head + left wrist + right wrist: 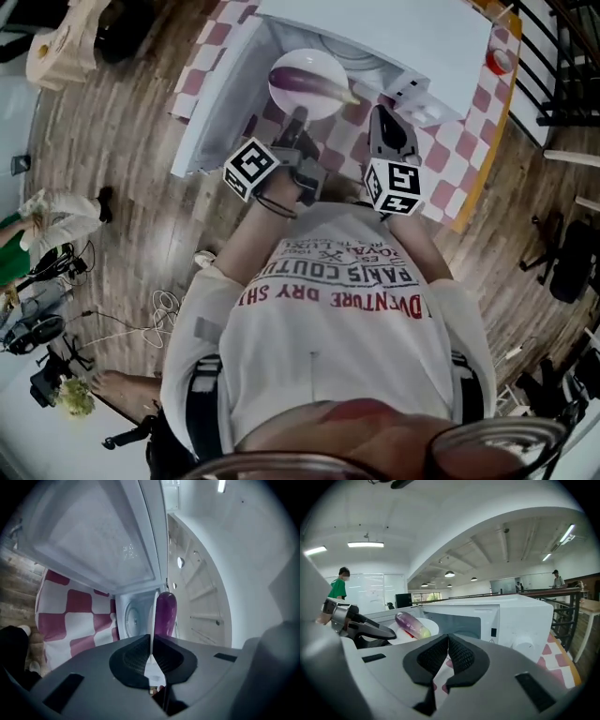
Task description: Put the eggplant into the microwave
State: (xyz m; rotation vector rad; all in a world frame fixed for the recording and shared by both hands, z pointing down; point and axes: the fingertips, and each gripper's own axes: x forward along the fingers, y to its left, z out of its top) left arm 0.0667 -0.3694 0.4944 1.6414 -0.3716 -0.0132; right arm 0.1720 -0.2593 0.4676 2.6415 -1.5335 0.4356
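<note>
White plate (306,58) rim pinched by left gripper (298,115) at microwave (394,33); right gripper (382,111) jaws together.

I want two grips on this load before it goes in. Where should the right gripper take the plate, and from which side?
Probably the bare near rim of the plate, right of where the left gripper pinches it, coming from the person's side with the right gripper opened. The rim is thin and the eggplant covers the middle.

1 eggplant (309,81), 1 plate (309,106), 1 microwave (394,37), 2 claws (152,641) (447,639).
</note>
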